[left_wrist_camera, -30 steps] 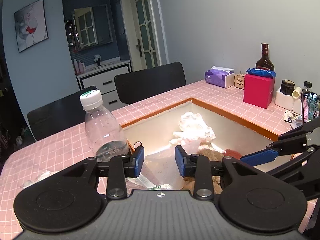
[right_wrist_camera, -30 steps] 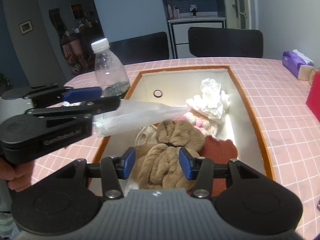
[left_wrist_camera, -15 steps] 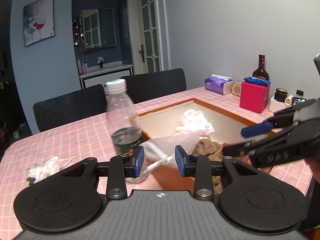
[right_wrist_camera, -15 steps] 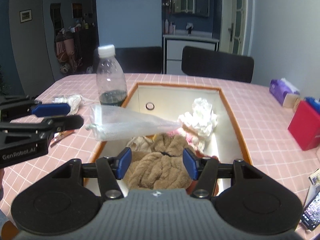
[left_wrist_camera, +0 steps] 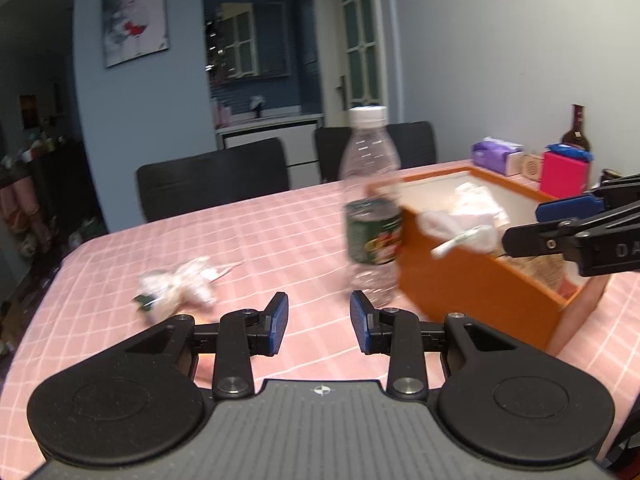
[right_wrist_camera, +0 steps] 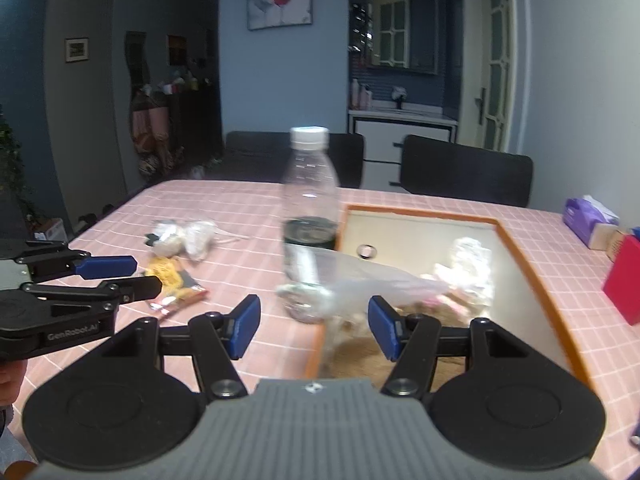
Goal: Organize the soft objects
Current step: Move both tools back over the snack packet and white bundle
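A clear plastic bag (right_wrist_camera: 360, 280) lies draped over the left rim of the orange box (right_wrist_camera: 532, 272), one end poking out past the wall (left_wrist_camera: 452, 240). Inside the box are a white crumpled cloth (right_wrist_camera: 468, 260) and a brown plush thing (right_wrist_camera: 360, 354). My right gripper (right_wrist_camera: 314, 328) is open just short of the bag, with nothing between its pads. My left gripper (left_wrist_camera: 318, 326) is open over bare tablecloth, left of the box, and holds nothing; in the right wrist view the left gripper (right_wrist_camera: 120, 276) shows at the left edge. A crumpled white bag (left_wrist_camera: 180, 288) lies ahead of it on the left.
A clear bottle (right_wrist_camera: 310, 216) with a white cap stands against the box's left wall. A yellow snack packet (right_wrist_camera: 172, 280) lies near the left gripper. A purple tissue pack (right_wrist_camera: 588, 220), a red box (left_wrist_camera: 564, 172) and a dark bottle (left_wrist_camera: 576, 128) stand at the right. Black chairs line the far side.
My left gripper has drawn away from the box to the left, leaving the plastic bag on the rim. My right gripper pulled back and swung left, and its jaws have widened.
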`<act>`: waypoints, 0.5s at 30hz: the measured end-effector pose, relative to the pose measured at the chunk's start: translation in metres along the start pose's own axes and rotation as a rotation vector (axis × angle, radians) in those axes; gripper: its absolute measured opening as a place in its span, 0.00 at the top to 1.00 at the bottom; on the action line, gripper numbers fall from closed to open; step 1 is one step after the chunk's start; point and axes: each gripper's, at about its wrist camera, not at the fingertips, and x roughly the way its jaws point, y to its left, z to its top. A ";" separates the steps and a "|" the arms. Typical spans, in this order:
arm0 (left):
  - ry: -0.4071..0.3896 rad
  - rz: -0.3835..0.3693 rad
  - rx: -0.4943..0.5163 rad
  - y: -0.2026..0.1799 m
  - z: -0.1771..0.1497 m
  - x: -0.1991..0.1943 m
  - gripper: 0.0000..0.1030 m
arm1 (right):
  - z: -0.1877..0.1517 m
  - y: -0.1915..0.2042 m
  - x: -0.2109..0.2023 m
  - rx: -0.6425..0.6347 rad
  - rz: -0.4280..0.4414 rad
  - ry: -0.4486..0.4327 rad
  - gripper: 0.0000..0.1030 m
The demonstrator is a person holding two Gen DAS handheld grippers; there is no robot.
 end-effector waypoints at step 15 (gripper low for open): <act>0.052 0.105 -0.005 0.075 -0.022 -0.009 0.55 | -0.006 0.085 0.077 -0.011 0.117 0.064 0.37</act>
